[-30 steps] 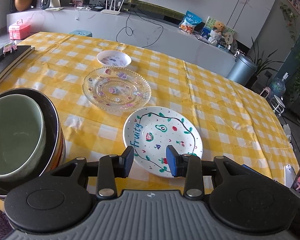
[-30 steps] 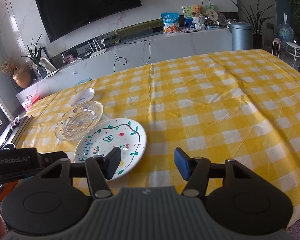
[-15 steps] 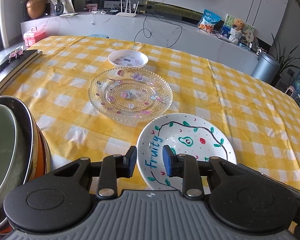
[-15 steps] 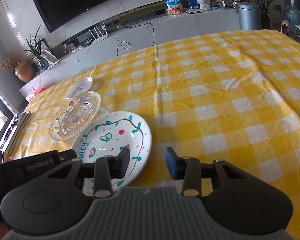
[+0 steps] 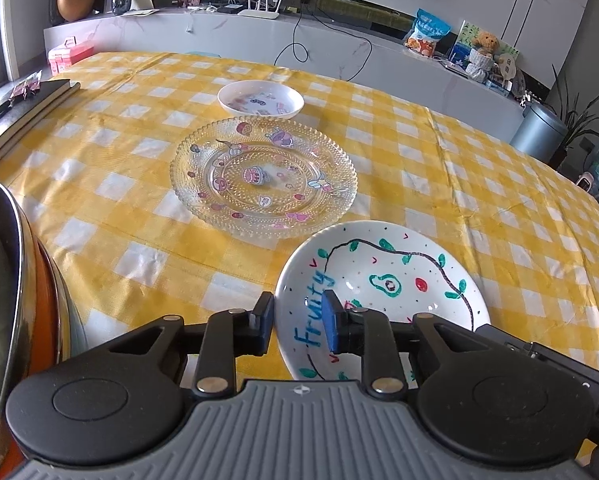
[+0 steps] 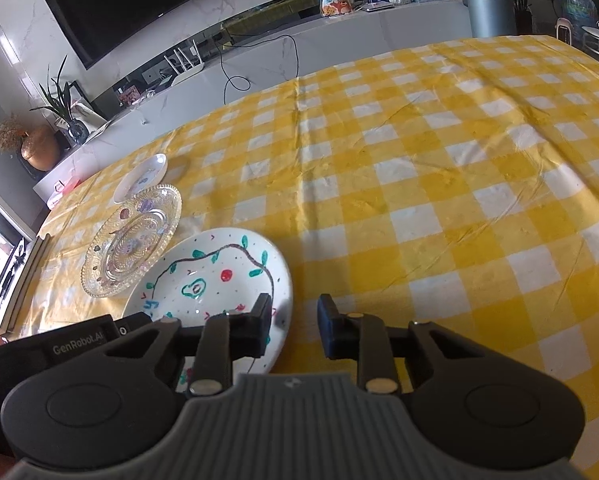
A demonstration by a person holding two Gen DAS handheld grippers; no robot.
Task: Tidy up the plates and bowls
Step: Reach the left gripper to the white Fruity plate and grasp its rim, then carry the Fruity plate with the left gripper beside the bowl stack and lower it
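A white "Fruity" plate (image 5: 395,280) lies on the yellow checked table, also in the right wrist view (image 6: 215,276). My left gripper (image 5: 297,322) is open, its fingers straddling the plate's near left rim. My right gripper (image 6: 293,326) is open, straddling the plate's right rim. Beyond lie a clear glass plate (image 5: 263,176), also seen from the right (image 6: 133,240), and a small white dish (image 5: 260,100), also seen from the right (image 6: 141,176). Stacked bowls (image 5: 15,292) stand at the left.
A dark book or tray (image 5: 23,108) lies at the table's left edge. A white counter (image 5: 339,56) with a router, snack bag and vases runs behind the table. A grey bin (image 5: 539,132) stands far right. The table's right half (image 6: 459,200) is bare cloth.
Both grippers have moved in lower and closer on the Fruity plate, and both sets of jaws have narrowed around its rim. The plates have not moved.
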